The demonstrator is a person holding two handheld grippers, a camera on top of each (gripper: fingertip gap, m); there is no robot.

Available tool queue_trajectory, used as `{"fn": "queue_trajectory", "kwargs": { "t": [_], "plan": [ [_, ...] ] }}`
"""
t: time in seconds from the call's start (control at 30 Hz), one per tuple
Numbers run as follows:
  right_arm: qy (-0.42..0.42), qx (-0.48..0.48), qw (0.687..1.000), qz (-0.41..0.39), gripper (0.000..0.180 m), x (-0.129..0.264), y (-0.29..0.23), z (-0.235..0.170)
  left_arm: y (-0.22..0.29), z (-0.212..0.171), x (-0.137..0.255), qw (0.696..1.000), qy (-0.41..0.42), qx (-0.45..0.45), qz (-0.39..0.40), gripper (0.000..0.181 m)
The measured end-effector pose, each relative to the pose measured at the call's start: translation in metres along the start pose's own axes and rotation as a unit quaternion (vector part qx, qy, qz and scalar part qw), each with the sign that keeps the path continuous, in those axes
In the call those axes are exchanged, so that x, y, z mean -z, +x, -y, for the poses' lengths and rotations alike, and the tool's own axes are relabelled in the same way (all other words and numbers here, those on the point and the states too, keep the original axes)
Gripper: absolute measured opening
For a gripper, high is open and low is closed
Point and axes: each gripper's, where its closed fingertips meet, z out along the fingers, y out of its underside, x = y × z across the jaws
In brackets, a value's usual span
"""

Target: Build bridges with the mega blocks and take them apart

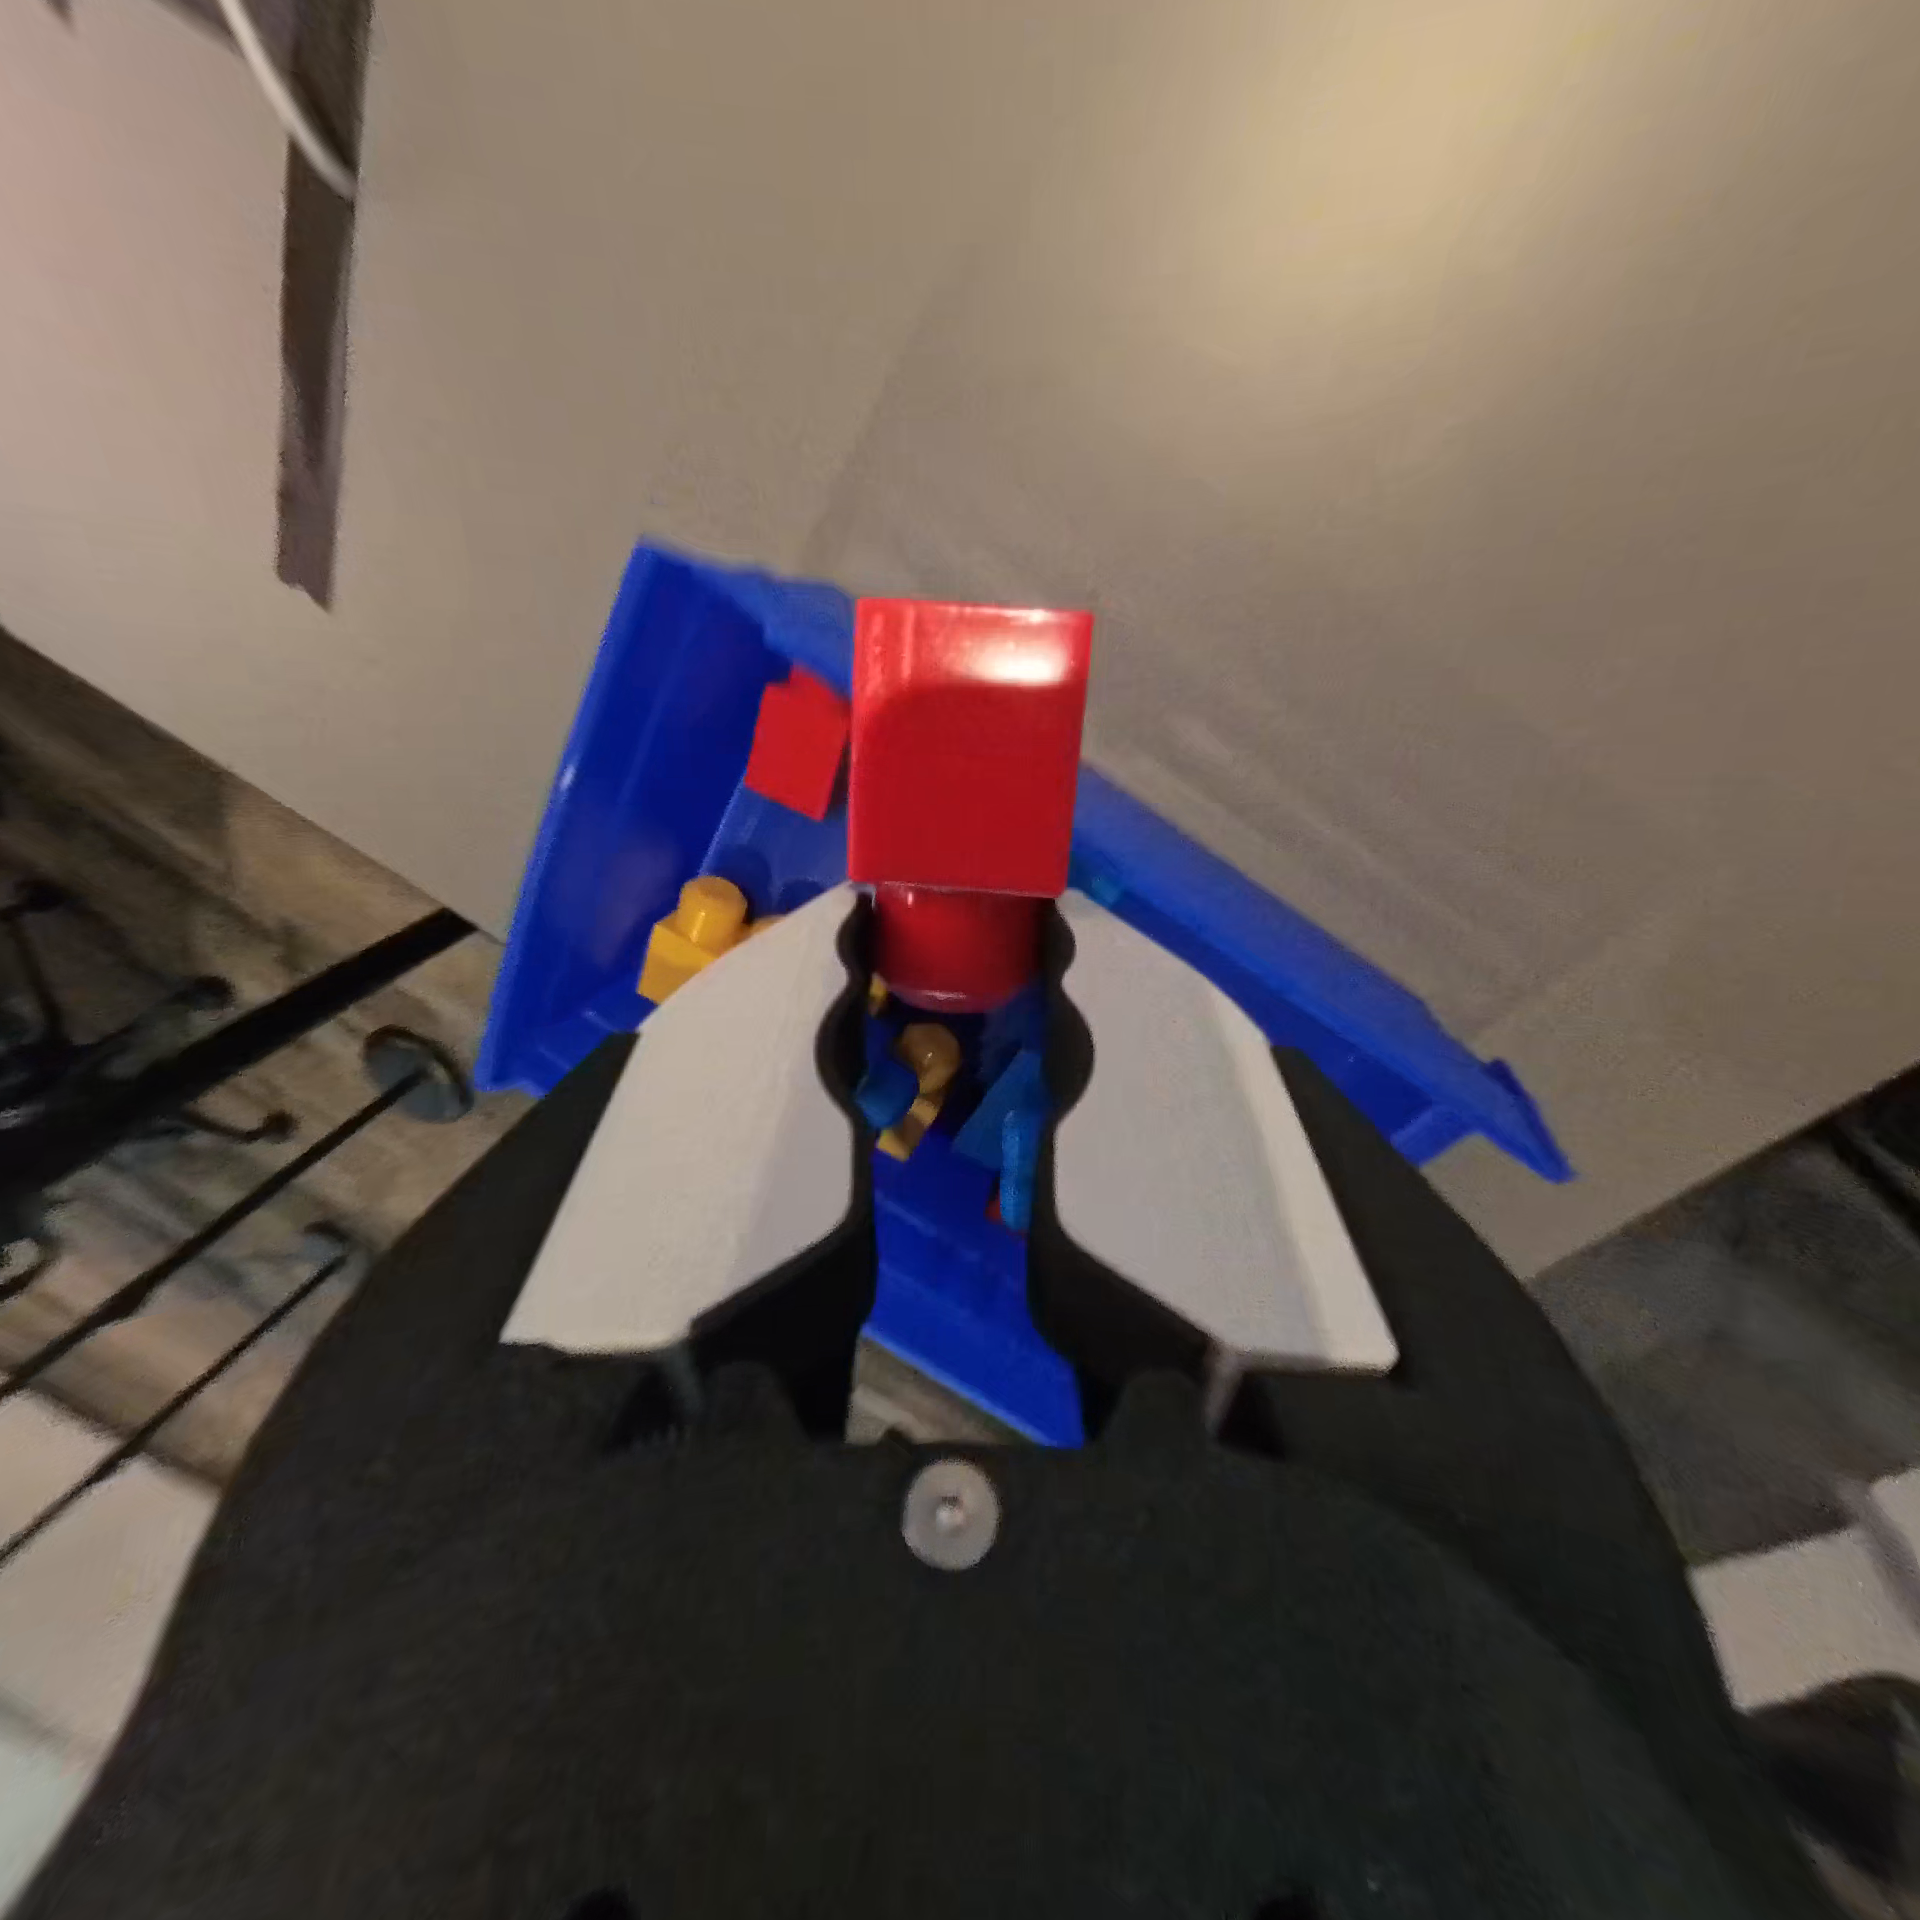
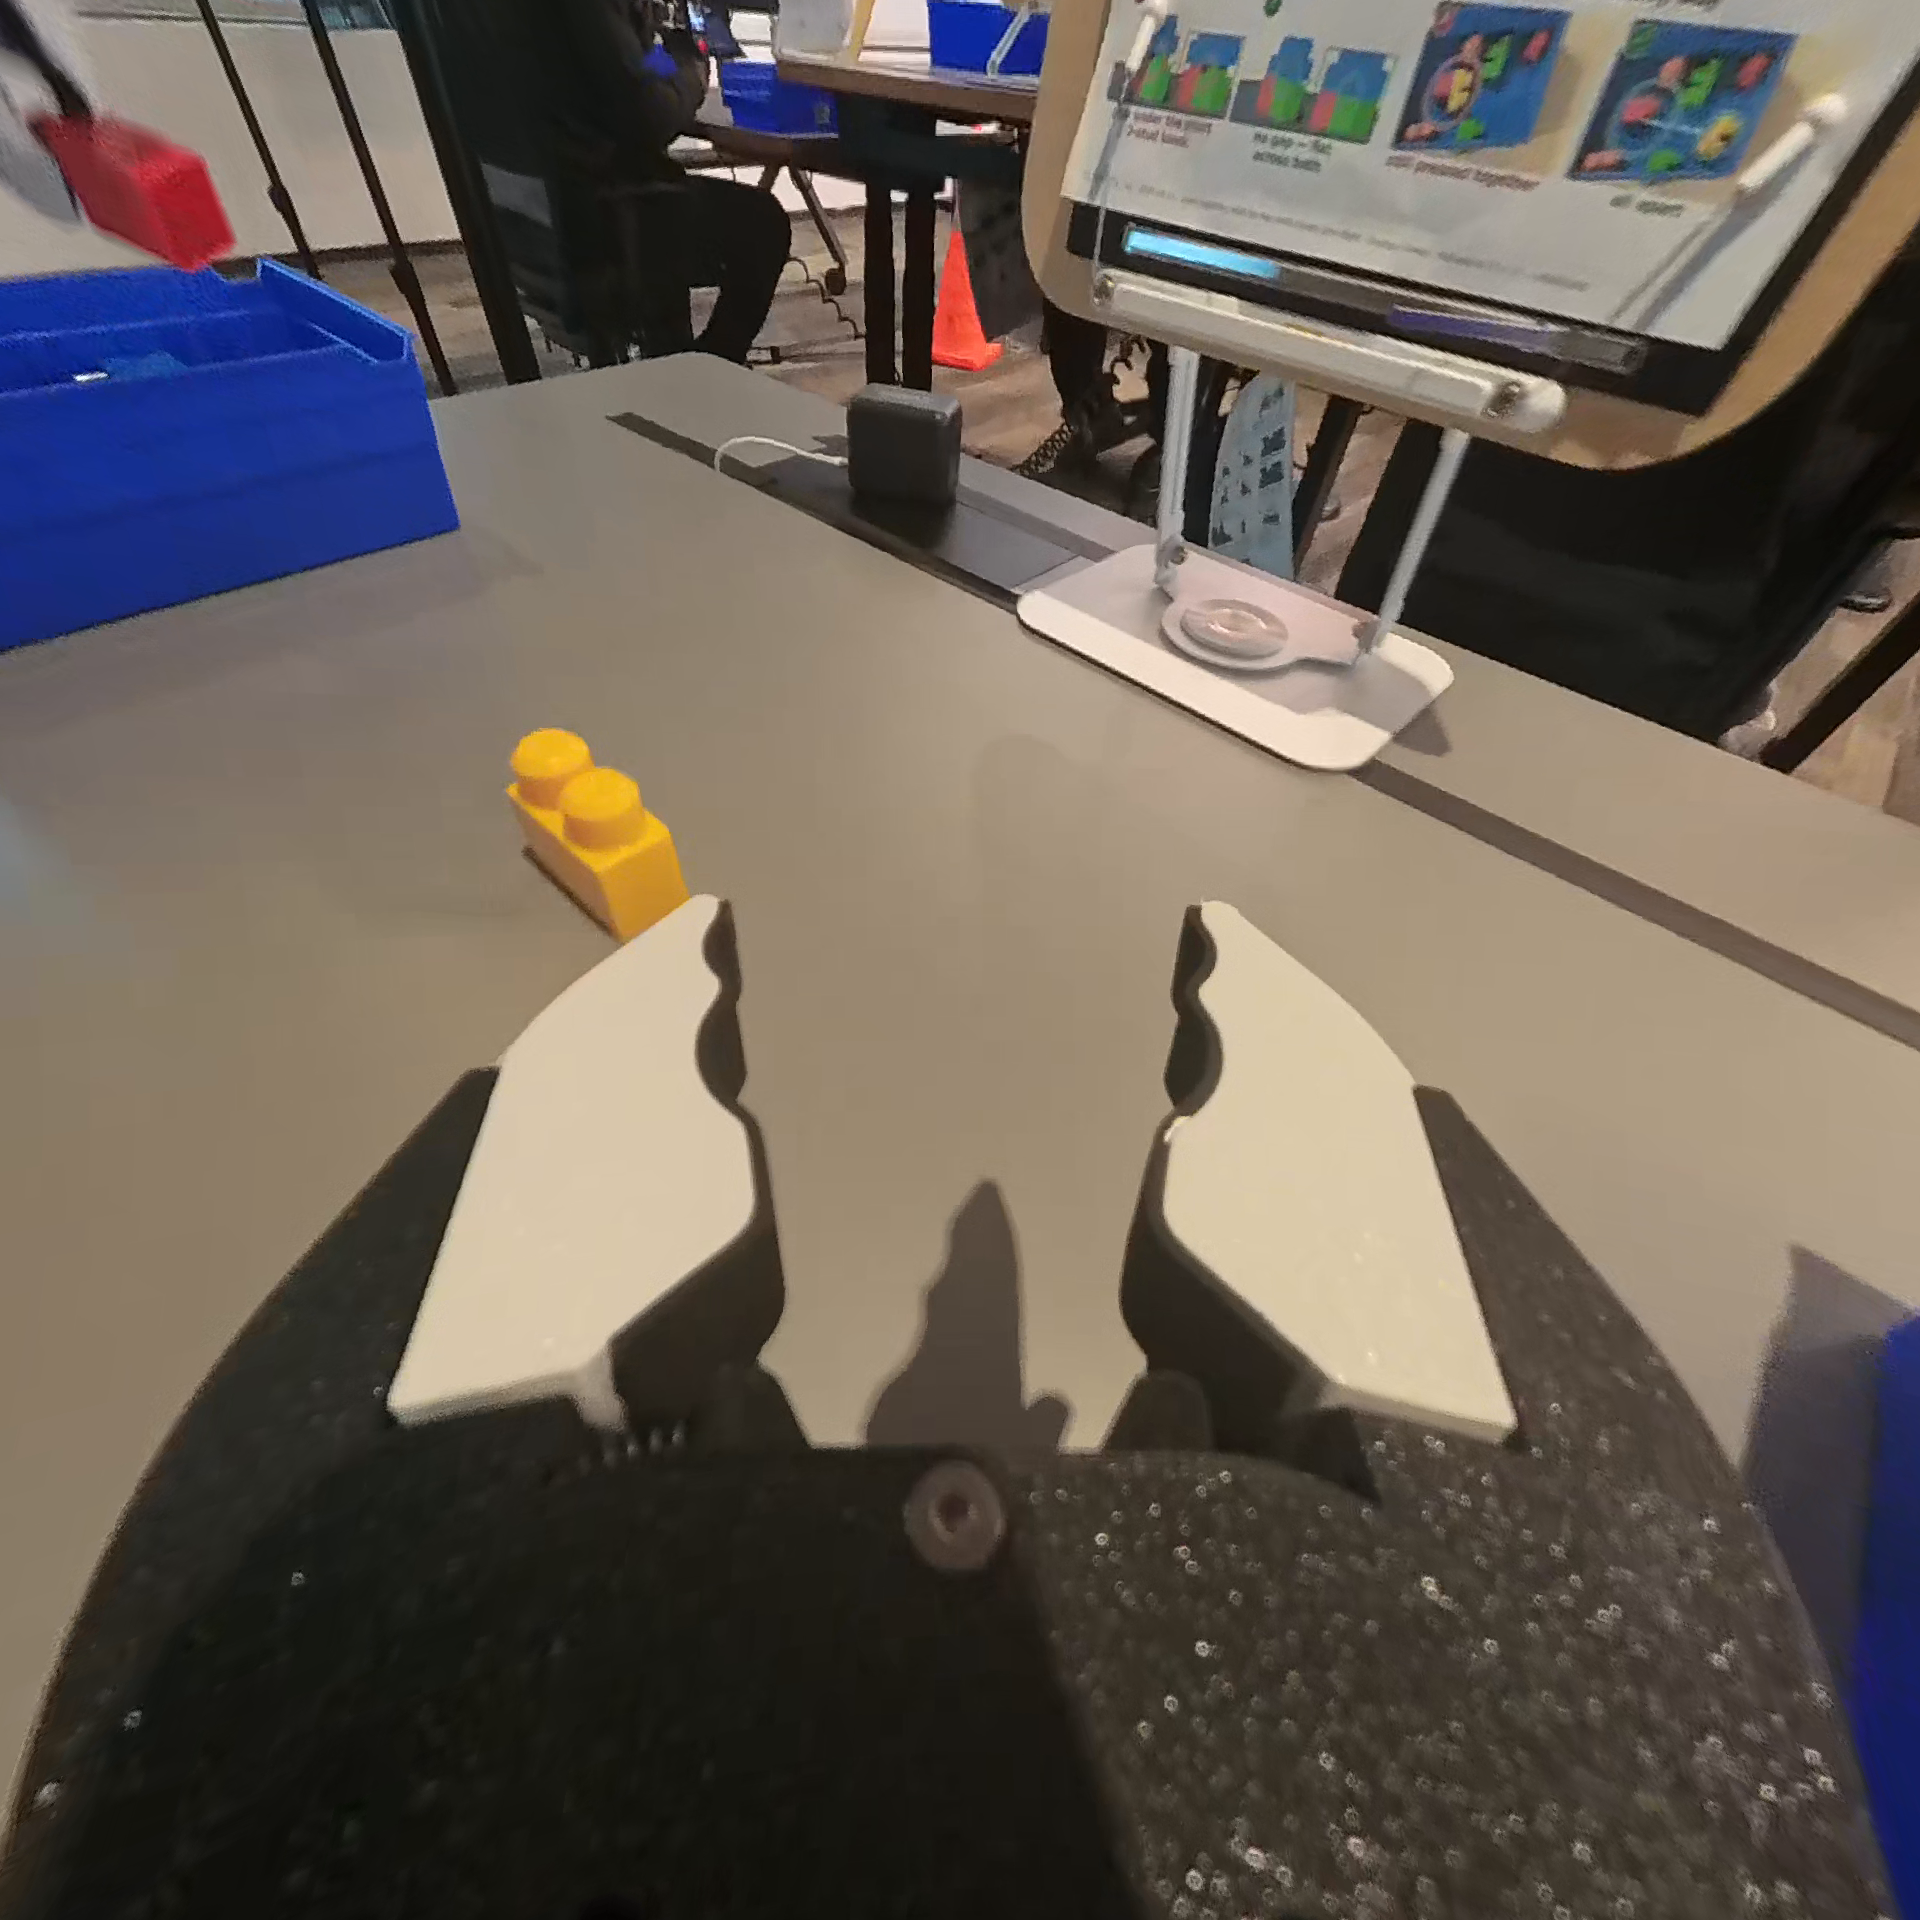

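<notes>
Mega blocks appear in both views, most of them lying in a blue bin (image 1: 665, 831). In the left wrist view, the left gripper (image 1: 951, 925) hangs above that bin, its white fingers (image 1: 727, 1091) pinching the round stud of a red block (image 1: 961, 769), whose square body sticks out past the fingertips. Below the held block, inside the bin, lie a smaller red block (image 1: 795, 753), a yellow block (image 1: 696, 935) against the bin's left wall, and a jumble of blue and yellow pieces (image 1: 914, 1081) seen through the gap between the fingers. The bin sits on a pale tabletop (image 1: 1351, 416), with one corner close to the tabletop's edge; beyond that edge, dark floor and thin black legs show, blurred.

In the right wrist view, the right gripper (image 2: 961, 914) is low over the grey tabletop (image 2: 935, 675), its fingers (image 2: 623, 1091) spread wide with nothing between them. A yellow two-stud block (image 2: 597, 831) stands studs-up on the tabletop just beside the tip of the left-hand finger. The blue bin (image 2: 208, 468) is well beyond the yellow block, at the far left, and the red block (image 2: 140, 192) shows above it, blurred. To the right of the bin, a small black box (image 2: 902, 457) with a white cable sits on a dark strip, and farther right a screen (image 2: 1455, 156) on a stand rests on a pale base plate (image 2: 1247, 686). A seated person (image 2: 644, 187) and an orange cone (image 2: 961, 312) are behind the tabletop.
</notes>
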Motion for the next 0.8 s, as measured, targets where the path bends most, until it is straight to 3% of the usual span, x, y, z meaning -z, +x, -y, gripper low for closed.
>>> {"fn": "queue_trajectory", "kwargs": {
  "t": [0.03, 0.23, 0.47, 0.63, 0.8],
  "plan": [
    [0.000, 0.000, 1.000, -0.001, 0.080, 0.005, 0.001, -0.002, 0.009, 0.017, 0.009, 0.999, -0.029, -0.025, 0.007, 0.030],
    [0.007, -0.005, 1.000, -0.006, 0.080, 0.037, 0.004, -0.015, 0.069, 0.129, 0.029, 0.969, -0.197, -0.148, 0.012, 0.030],
    [0.009, -0.005, 1.000, -0.025, 0.080, 0.077, 0.008, -0.029, 0.124, 0.243, 0.003, 0.922, -0.318, -0.220, 0.019, 0.030],
    [0.011, -0.006, 0.999, -0.043, 0.080, 0.099, 0.013, -0.038, 0.154, 0.301, -0.019, 0.899, -0.344, -0.267, 0.048, 0.030],
    [0.016, -0.019, 0.999, -0.044, 0.080, 0.109, 0.014, -0.046, 0.168, 0.312, -0.039, 0.876, -0.385, -0.287, 0.048, 0.030]
  ]
}}
